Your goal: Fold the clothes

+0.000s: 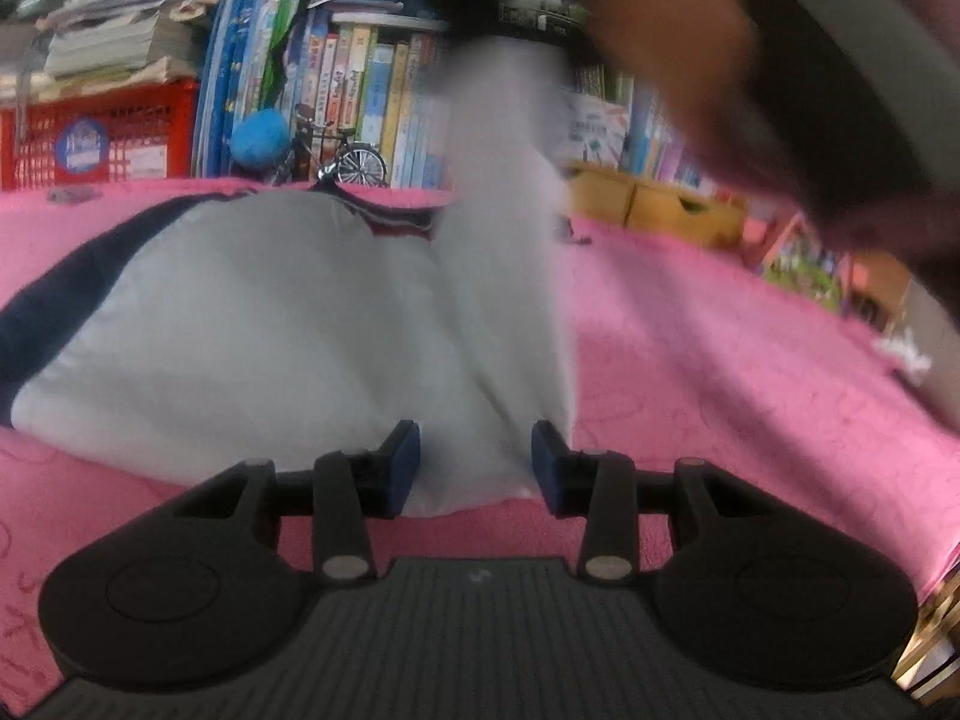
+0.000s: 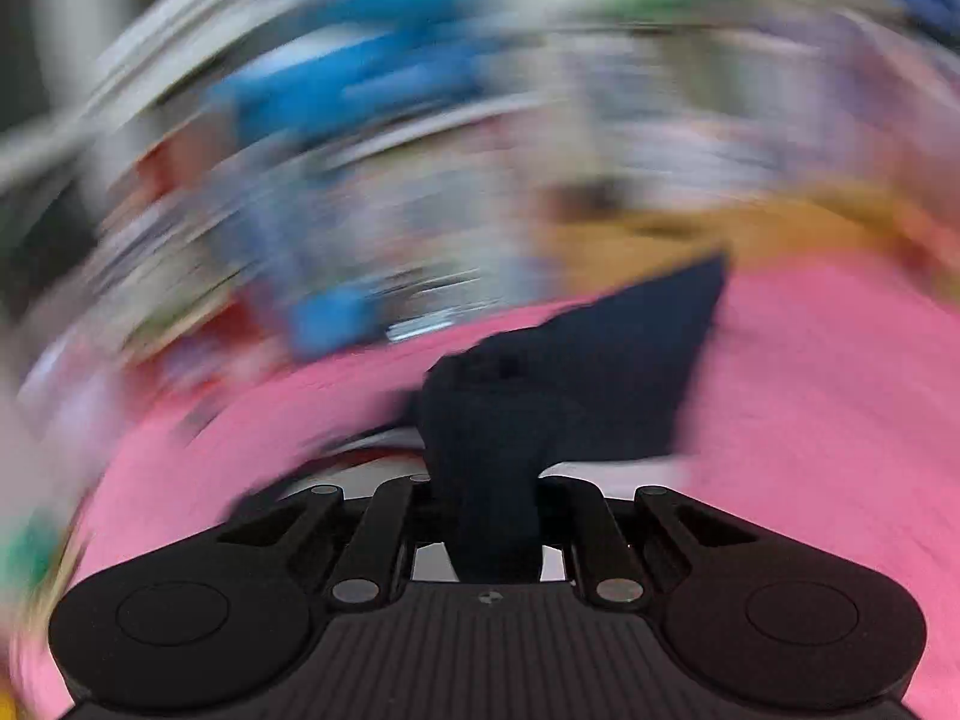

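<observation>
Black ribbed housing and two blue-padded fingers of the left gripper (image 1: 474, 465) fill the near foreground of the left wrist view; its jaws stand wide, with the near hem of a white shirt with navy sleeves and a red-striped collar (image 1: 252, 324) lying between the pads, which do not press it. That shirt is spread on a pink textured blanket (image 1: 750, 372), its collar toward the far edge and one navy sleeve toward the left edge. A blurred strip of white fabric rises from the shirt's right side toward a blurred hand (image 1: 672, 30) at the top. Behind the blanket's far edge stand a row of upright colourful books (image 1: 372, 96), a red plastic crate (image 1: 102, 138) and a small model bicycle (image 1: 336, 156).

Seen from the right wrist, the right gripper (image 2: 495, 516) is clamped on a bunched navy sleeve (image 2: 600, 384) of the shirt, above the pink blanket; the background is smeared with motion blur.
</observation>
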{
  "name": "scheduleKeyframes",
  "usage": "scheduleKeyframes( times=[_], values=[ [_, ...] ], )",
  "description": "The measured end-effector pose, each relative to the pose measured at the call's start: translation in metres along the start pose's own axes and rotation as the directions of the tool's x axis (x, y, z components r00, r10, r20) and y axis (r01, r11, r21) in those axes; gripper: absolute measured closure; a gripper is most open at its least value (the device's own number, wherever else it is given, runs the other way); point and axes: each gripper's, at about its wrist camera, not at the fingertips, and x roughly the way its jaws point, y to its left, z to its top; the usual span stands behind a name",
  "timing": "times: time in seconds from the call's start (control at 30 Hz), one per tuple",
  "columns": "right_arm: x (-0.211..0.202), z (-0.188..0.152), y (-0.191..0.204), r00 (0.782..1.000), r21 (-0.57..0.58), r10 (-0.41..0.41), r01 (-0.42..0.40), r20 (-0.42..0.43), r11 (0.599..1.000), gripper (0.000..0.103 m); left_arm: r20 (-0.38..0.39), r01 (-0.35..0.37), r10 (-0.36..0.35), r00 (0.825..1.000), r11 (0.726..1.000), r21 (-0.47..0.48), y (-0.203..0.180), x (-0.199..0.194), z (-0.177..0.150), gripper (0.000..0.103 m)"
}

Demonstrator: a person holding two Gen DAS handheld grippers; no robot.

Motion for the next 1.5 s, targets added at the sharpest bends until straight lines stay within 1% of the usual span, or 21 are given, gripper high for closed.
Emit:
scheduleKeyframes(
  times=[0.03, 0.07, 0.13, 0.17, 0.23, 0.3, 0.4, 0.47, 0.53, 0.67, 0.77, 0.87, 0.93, 1.07, 1.17, 1.2, 1.23, 1.27, 1.3, 1.33, 1.5],
  values=[
    [0.012, 0.003, 0.03, 0.993, -0.103, 0.099, -0.105, -0.061, 0.989, 0.086, 0.004, 0.013, -0.013, 1.0, 1.0, -0.027, 0.005, -0.001, 0.0, 0.065],
    [0.019, 0.0, 0.054, 0.969, -0.172, 0.206, -0.228, -0.137, 0.959, 0.082, 0.007, 0.029, -0.029, 1.0, 0.998, -0.049, 0.01, -0.002, 0.0, 0.065],
    [0.022, -0.01, 0.082, 0.907, -0.246, 0.351, -0.404, -0.233, 0.881, 0.073, 0.013, 0.054, -0.053, 0.998, 0.996, -0.07, 0.015, -0.003, -0.001, 0.065],
    [0.018, -0.012, 0.085, 0.895, -0.253, 0.385, -0.436, -0.227, 0.864, 0.058, 0.016, 0.054, -0.053, 0.998, 0.997, -0.062, 0.015, -0.004, -0.001, 0.065],
    [0.003, -0.006, 0.072, 0.88, -0.206, 0.447, -0.473, -0.164, 0.856, 0.039, 0.02, 0.051, -0.05, 0.999, 0.998, -0.046, 0.012, -0.004, -0.002, 0.065],
    [-0.013, 0.002, 0.054, 0.868, -0.146, 0.487, -0.497, -0.098, 0.856, 0.038, 0.018, 0.067, -0.066, 0.998, 0.996, -0.06, 0.015, -0.005, -0.001, 0.065],
    [-0.042, 0.007, 0.009, 0.893, -0.076, 0.448, -0.445, 0.031, 0.892, 0.031, 0.012, 0.108, -0.107, 0.994, 0.988, -0.107, 0.024, -0.006, 0.001, 0.065],
    [-0.062, -0.008, -0.016, 0.935, -0.092, 0.34, -0.331, 0.102, 0.939, 0.03, 0.007, 0.153, -0.154, 0.988, 0.974, -0.164, 0.04, -0.013, 0.003, 0.063],
    [-0.081, -0.026, -0.04, 0.959, -0.101, 0.229, -0.215, 0.164, 0.971, 0.03, 0.005, 0.197, -0.2, 0.98, 0.955, -0.221, 0.056, -0.019, 0.006, 0.055],
    [-0.085, -0.091, -0.059, 0.992, -0.155, 0.082, -0.067, 0.093, 0.986, 0.03, 0.072, 0.246, -0.235, 0.969, 0.922, -0.298, 0.086, -0.044, 0.01, 0.046],
    [-0.077, -0.129, -0.053, 0.999, -0.225, 0.036, -0.029, 0.023, 0.974, 0.03, 0.121, 0.25, -0.22, 0.968, 0.892, -0.375, 0.109, -0.055, 0.017, 0.034],
    [-0.062, -0.15, -0.036, 0.997, -0.24, 0.079, -0.082, -0.021, 0.967, 0.03, 0.13, 0.219, -0.178, 0.975, 0.85, -0.479, 0.129, -0.051, 0.02, 0.034],
    [-0.052, -0.156, -0.029, 0.995, -0.211, 0.094, -0.101, -0.04, 0.972, 0.03, 0.144, 0.208, -0.156, 0.977, 0.836, -0.507, 0.136, -0.046, 0.023, 0.034],
    [-0.027, -0.154, -0.014, 1.0, -0.164, -0.005, 0.003, -0.011, 0.986, 0.033, 0.167, 0.195, -0.125, 0.978, 0.832, -0.519, 0.139, -0.034, 0.034, 0.035],
    [-0.019, -0.151, -0.017, 1.0, -0.073, -0.022, 0.023, 0.013, 0.997, 0.04, 0.161, 0.204, -0.136, 0.978, 0.8, -0.563, 0.139, -0.018, 0.037, 0.031],
    [-0.017, -0.15, -0.018, 0.999, -0.048, -0.025, 0.026, 0.02, 0.998, 0.041, 0.155, 0.198, -0.132, 0.979, 0.79, -0.58, 0.139, -0.013, 0.038, 0.033],
    [-0.016, -0.151, -0.015, 0.999, -0.052, -0.03, 0.032, 0.027, 0.998, 0.043, 0.154, 0.182, -0.111, 0.982, 0.786, -0.591, 0.141, -0.011, 0.04, 0.051],
    [-0.016, -0.152, -0.013, 0.999, -0.056, -0.036, 0.038, 0.033, 0.998, 0.044, 0.155, 0.166, -0.09, 0.984, 0.783, -0.6, 0.143, -0.01, 0.041, 0.062],
    [-0.016, -0.153, -0.011, 0.998, -0.06, -0.041, 0.043, 0.04, 0.997, 0.045, 0.166, 0.156, -0.069, 0.984, 0.789, -0.594, 0.146, -0.013, 0.044, 0.082],
    [-0.015, -0.154, -0.009, 0.998, -0.064, -0.046, 0.049, 0.046, 0.997, 0.047, 0.184, 0.159, -0.061, 0.981, 0.798, -0.582, 0.149, -0.014, 0.049, 0.089],
    [-0.014, -0.159, 0.003, 0.994, -0.082, -0.072, 0.079, 0.079, 0.994, 0.053, 0.255, 0.15, -0.011, 0.967, 0.833, -0.533, 0.17, -0.031, 0.065, 0.092]
  ],
)
